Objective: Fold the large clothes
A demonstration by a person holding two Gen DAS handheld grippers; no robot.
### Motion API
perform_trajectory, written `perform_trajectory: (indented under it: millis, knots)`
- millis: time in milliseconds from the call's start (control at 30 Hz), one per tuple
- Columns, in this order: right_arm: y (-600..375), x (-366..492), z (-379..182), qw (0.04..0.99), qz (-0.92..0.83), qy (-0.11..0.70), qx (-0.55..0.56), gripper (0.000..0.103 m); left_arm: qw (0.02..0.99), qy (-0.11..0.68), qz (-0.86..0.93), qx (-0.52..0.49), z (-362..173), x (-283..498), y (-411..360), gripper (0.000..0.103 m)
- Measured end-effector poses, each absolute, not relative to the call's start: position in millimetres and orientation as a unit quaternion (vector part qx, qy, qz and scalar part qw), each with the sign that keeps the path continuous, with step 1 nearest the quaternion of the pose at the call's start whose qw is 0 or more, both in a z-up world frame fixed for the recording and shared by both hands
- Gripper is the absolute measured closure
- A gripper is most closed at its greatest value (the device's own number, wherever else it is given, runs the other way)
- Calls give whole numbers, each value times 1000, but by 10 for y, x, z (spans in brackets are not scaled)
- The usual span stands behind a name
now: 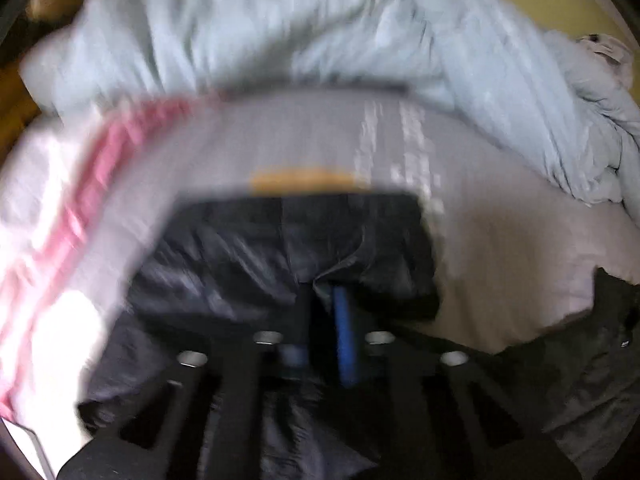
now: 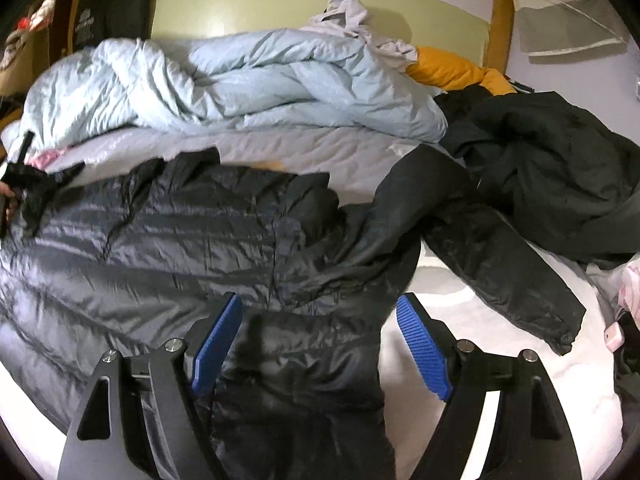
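Observation:
A dark quilted puffer jacket [image 2: 168, 256] lies spread on the bed, one sleeve [image 2: 492, 256] stretched out to the right. My right gripper [image 2: 320, 340] is open just above the jacket's lower right part, with nothing between its blue pads [image 2: 424, 356]. My left gripper [image 1: 320, 304] is shut on a fold of the jacket [image 1: 280, 248]; that view is motion-blurred. The left gripper also shows in the right wrist view [image 2: 20, 184] at the jacket's far left edge.
A pale blue duvet [image 2: 240, 84] is bunched at the back of the bed. A second dark garment [image 2: 560, 176] is heaped at the right, with a yellow item [image 2: 452, 68] behind it. A pink and white cloth [image 1: 60, 220] lies at the left. The grey sheet [image 1: 500, 248] shows beside the jacket.

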State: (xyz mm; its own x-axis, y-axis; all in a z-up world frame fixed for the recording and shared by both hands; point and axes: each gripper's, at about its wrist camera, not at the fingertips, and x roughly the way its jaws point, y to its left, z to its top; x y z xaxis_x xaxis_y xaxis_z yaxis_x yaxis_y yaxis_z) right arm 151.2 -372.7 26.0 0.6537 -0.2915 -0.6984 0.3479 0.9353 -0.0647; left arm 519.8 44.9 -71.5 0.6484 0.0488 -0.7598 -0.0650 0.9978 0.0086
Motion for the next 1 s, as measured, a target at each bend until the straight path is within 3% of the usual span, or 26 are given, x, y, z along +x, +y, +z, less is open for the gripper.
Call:
perform_trajectory:
  millis: [67,267,467,700,1000]
  knots:
    - [-3677,1512,252,908,-177,379,27,21,928,370,37,26,-500,5020,384,100]
    - [-3562,1435,381,917,-177,357,19,21,954,295,-36,-22,405,4339,284,101]
    - [-3545,1274,564,928,-168,329,50,21,953,273,-132,-20,951,3258,-252,101]
    - [-3497,1111,694,936,-139,314,80,21,932,295,-209,1,631,2180,-974,101]
    - [-3281,1038,672,940,-31,311,135,21,888,379,-259,32,-192,1795,-1562,101]
